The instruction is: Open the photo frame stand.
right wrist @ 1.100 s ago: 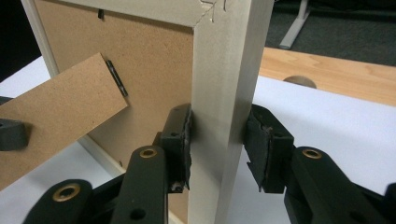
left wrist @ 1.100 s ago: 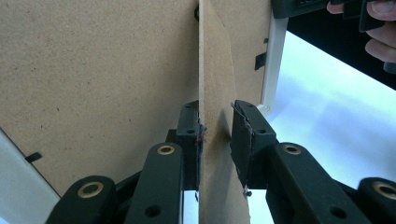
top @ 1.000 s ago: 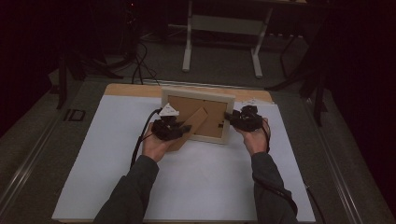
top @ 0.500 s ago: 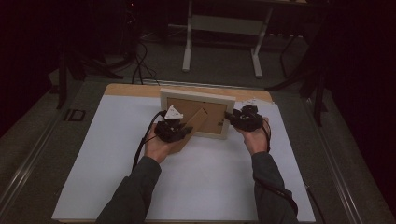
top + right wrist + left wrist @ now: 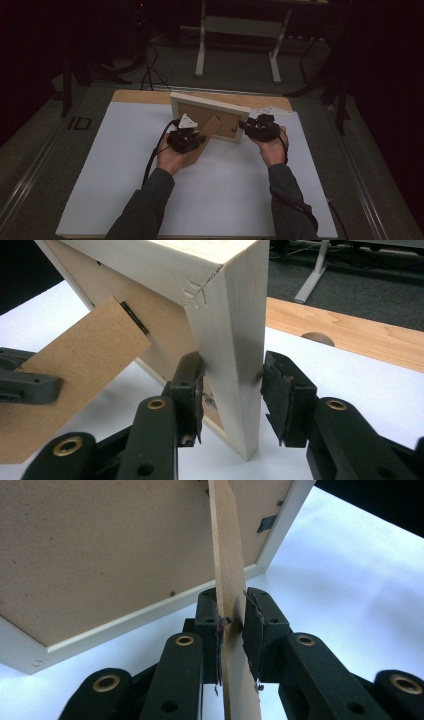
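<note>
Between the right tool (image 5: pixel 230 390) pads stands a pale wooden frame (image 5: pixel 210 106); left tool (image 5: pixel 231 630) closing on its cardboard stand (image 5: pixel 227 580).

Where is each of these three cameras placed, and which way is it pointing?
High view: above the person's side, looking forward and down on the white table; forearms and both hands show.
Left gripper view: on the left hand-held gripper, looking along its black jaws at the stand.
Right gripper view: on the right hand-held gripper, looking at the picture frame edge.
All share the frame.
</note>
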`<state>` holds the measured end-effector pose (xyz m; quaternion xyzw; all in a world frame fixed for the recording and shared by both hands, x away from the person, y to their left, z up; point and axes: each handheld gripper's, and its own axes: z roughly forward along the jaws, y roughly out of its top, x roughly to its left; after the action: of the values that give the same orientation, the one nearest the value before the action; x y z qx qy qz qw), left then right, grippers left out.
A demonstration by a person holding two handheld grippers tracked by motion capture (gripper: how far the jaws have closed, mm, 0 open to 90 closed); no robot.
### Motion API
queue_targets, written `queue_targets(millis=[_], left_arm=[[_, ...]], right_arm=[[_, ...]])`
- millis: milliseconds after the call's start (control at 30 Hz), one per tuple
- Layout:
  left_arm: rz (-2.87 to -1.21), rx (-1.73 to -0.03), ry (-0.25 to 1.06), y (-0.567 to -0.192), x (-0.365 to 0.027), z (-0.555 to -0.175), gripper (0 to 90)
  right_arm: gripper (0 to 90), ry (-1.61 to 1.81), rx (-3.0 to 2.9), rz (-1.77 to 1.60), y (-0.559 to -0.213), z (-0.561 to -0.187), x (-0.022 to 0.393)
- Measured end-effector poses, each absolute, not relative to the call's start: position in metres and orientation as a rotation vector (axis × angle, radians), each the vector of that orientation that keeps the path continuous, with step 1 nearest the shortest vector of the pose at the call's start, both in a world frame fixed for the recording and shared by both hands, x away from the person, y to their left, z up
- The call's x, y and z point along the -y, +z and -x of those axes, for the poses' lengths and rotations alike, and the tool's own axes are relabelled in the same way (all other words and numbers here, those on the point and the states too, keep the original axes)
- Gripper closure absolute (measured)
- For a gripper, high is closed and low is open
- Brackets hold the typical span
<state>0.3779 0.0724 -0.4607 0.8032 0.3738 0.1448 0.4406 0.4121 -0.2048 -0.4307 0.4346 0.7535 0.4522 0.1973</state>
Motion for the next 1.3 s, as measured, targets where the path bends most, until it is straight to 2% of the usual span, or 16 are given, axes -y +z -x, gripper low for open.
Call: queue_targets(millis=[1300], left_arm=[[-2.079,-0.891,0.446,-0.477,-0.052,-0.366,79.9]], right_arm=[[60.0,1.276,-2.108,-1.187,-0.432,-0.402,0.209]])
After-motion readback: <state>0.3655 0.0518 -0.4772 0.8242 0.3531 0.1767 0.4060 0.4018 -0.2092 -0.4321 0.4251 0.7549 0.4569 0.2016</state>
